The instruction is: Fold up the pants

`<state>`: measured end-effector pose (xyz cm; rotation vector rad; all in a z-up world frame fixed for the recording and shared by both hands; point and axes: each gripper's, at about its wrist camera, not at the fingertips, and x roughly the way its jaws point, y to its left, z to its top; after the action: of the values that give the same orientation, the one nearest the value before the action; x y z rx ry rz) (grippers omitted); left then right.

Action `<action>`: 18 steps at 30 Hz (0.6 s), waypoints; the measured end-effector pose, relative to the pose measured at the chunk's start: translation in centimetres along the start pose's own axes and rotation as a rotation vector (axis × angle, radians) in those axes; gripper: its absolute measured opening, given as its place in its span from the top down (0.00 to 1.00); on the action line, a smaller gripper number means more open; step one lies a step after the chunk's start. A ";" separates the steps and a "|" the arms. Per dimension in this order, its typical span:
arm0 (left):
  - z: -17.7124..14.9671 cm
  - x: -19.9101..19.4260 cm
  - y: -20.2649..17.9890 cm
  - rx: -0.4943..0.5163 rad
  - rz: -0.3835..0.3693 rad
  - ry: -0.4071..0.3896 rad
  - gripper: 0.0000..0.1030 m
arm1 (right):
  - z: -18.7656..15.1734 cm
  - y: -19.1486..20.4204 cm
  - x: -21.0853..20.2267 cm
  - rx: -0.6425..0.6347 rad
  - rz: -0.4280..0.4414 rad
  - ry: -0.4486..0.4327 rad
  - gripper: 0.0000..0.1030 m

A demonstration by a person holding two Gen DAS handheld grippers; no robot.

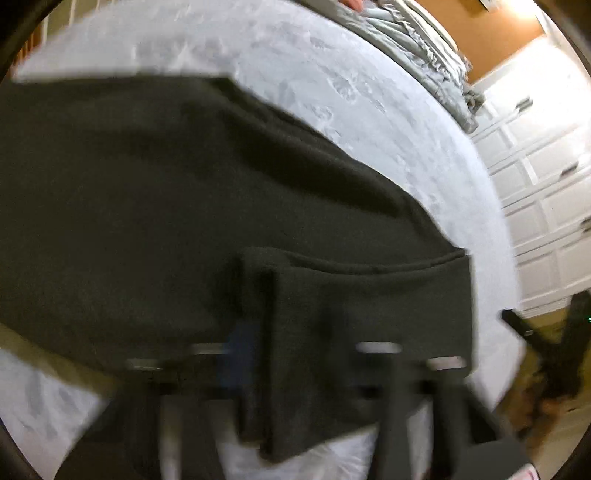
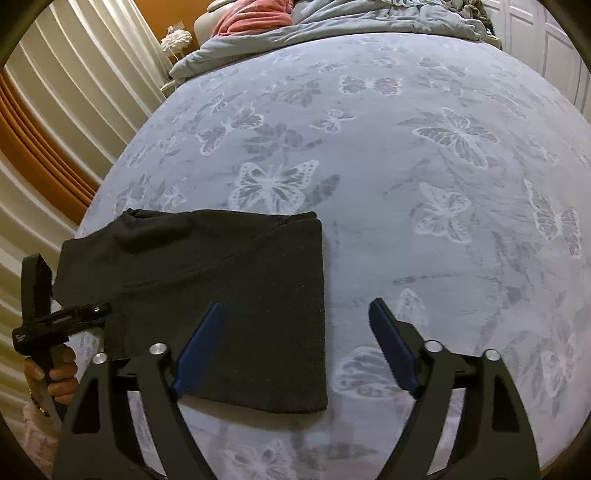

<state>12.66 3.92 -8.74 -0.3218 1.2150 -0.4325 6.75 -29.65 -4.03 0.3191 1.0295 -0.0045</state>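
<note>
Bedroom setup, with a big bed (image 2: 424, 229) in a pale blue butterfly-print cover doing the job of a folding surface, rumpled duvet (image 2: 332, 26) piled at the far end and white closet doors (image 1: 546, 192) off to one side.

On the cover lie the black pants (image 2: 221, 295), already down to a chunky rectangle, so I'd guess one more fold or a final tidy is what's left. For that, I'd grab the layers right at the edge, lift low, and carry the flap over slowly so the stack underneath doesn't slide.

Right tool (image 2: 301, 347) hangs just above the bed with its blue pads spread wide, nothing in it; the pants' near right corner sits under and between the pads, mostly toward its left pad.

Left tool (image 2: 98, 312) is at the bundle's left edge and appears pinched on a fold of the fabric, though its own view is too blurry to be sure.
</note>
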 end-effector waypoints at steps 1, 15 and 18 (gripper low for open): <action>0.3 -1.0 -0.7 0.021 -0.027 -0.036 0.94 | 0.0 -0.1 -0.1 0.001 -0.006 -0.006 0.22; 3.5 -2.6 4.1 -0.121 0.085 -0.131 0.65 | -0.6 -1.5 4.5 0.067 0.039 0.091 0.20; 2.7 -5.4 4.0 -0.108 0.082 -0.209 0.56 | -0.9 -0.6 6.1 0.077 0.087 0.110 0.19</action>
<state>14.22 10.04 -5.23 -0.3980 1.0444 -0.2558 9.04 -29.08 -9.76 0.4376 1.1253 0.0529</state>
